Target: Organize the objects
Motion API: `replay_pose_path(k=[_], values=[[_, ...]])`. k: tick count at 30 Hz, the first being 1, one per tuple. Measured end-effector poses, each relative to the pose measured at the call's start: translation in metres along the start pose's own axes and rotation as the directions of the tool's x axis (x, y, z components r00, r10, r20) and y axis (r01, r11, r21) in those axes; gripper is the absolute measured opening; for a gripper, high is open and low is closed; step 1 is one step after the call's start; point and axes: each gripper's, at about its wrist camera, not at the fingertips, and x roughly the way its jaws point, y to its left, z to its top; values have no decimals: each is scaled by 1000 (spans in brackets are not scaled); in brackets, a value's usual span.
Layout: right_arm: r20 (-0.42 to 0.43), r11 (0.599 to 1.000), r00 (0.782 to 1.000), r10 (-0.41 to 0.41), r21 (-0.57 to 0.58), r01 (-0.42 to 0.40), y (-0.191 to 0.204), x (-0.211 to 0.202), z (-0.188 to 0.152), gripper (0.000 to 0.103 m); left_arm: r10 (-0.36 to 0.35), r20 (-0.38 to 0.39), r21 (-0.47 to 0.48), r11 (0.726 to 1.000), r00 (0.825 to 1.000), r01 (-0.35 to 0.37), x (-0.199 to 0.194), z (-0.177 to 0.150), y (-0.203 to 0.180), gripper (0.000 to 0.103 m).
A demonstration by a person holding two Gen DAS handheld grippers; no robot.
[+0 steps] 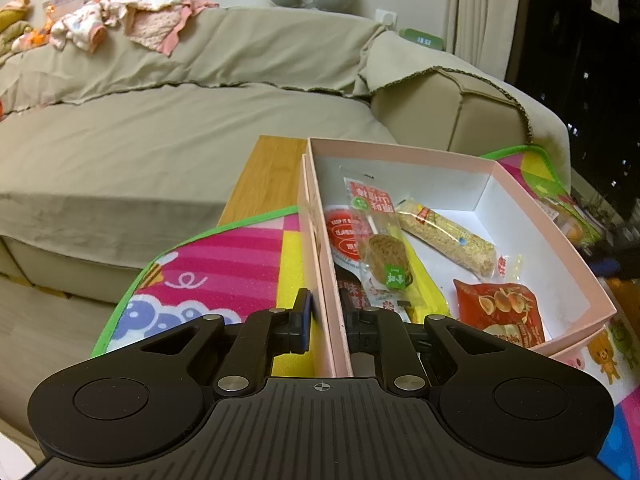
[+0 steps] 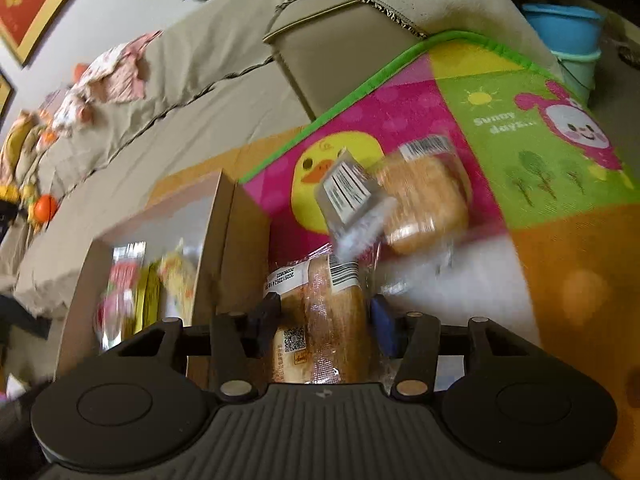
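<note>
Gripping the pink box [image 1: 400,152] wall, left fingers [image 1: 304,320]; right fingers [image 2: 264,316] flank wrapped bread [image 2: 332,320].

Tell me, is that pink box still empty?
No, the pink box already holds several snack packets, among them a red packet and a long cereal bar, seen from the left wrist camera.

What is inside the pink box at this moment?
The pink box holds several snack packets: a lollipop-style biscuit, a long grain bar, an orange-red packet and a red-labelled packet partly underneath. Whatever lies beneath those is covered.
</note>
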Motion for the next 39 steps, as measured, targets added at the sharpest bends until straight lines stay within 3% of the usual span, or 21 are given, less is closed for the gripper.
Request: replay_pose_path(k=[7, 10, 13, 15, 17, 20, 22, 25, 30, 39], values=[[-13, 999, 999, -33, -7, 33, -18, -42, -38, 50, 3, -1, -1, 1000, 1000, -3, 1, 1, -1, 15], [-1, 998, 998, -66, 4, 66, -25, -59, -58, 57, 4, -2, 0, 1000, 1000, -4, 1, 1, -1, 15], [19, 996, 996, -87, 13, 87, -32, -76, -76, 65, 5, -3, 1, 1000, 1000, -5, 0, 1, -1, 15], [38, 995, 994, -98, -5, 98, -32, -86, -91, 76, 5, -3, 1, 1000, 1000, -5, 0, 1, -1, 15], [48, 990, 990, -132, -50, 134, -26, -89, -105, 86, 6, -3, 3, 1000, 1000, -6, 0, 1, -1, 15], [68, 963, 978, -197, -172, 206, -12, -87, -129, 90, 9, -5, 5, 1000, 1000, -9, 0, 0, 1, 15], [74, 947, 974, -212, -229, 224, -3, -83, -140, 103, 12, -6, 8, 1000, 1000, -12, 1, 0, 0, 15], [112, 928, 962, -249, -257, 270, 5, -78, -151, 103, 17, -8, 12, 1000, 1000, -17, 0, -1, -2, 15], [181, 933, 949, -258, -208, 293, 3, -80, -159, 103, 20, -8, 11, 1000, 1000, -20, -1, 0, -3, 15], [167, 931, 952, -258, -218, 291, 4, -77, -157, 103, 19, -5, 6, 1000, 1000, -19, -3, 0, -2, 15]])
